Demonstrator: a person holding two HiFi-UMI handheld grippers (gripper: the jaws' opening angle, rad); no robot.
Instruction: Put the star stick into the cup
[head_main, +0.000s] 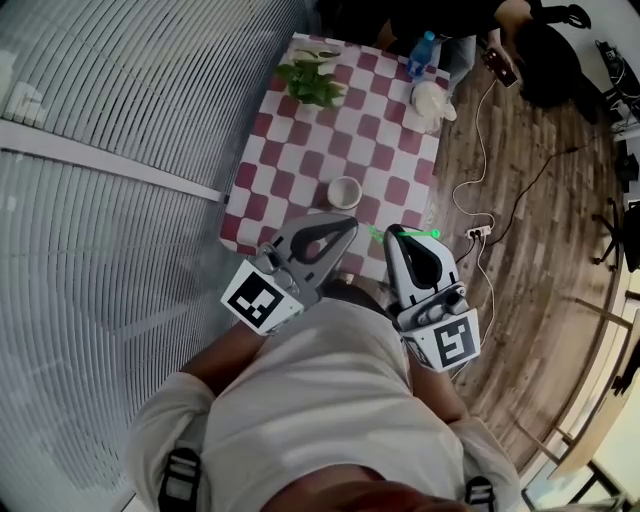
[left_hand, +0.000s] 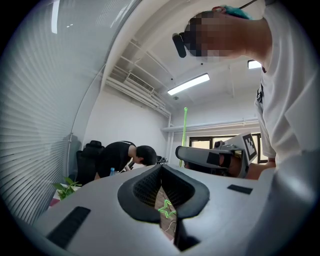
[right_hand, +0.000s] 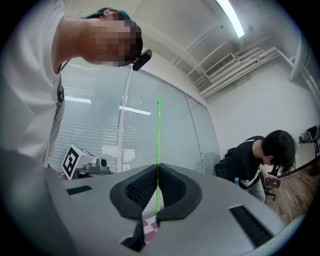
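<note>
Thin bright-green star stick (right_hand: 158, 145) is pinched upright between the ribbed black pads of the right gripper (right_hand: 158, 167), just off the near edge of the red-and-white checked tablecloth (head_main: 300, 160). The left gripper (left_hand: 161, 167) is closed and empty. A round white cup (head_main: 344, 191) sits near that edge, with a leafy plant (head_main: 308, 80) at the far corner.

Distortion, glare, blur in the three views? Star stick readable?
Head view: heavy fisheye, blinds bow into arcs, checkered table evenly lit. Left gripper view: dark vignetted corners, ceiling light blown out. Right gripper view: star stick crisp and bright green, light reflections streak the glass wall.
</note>
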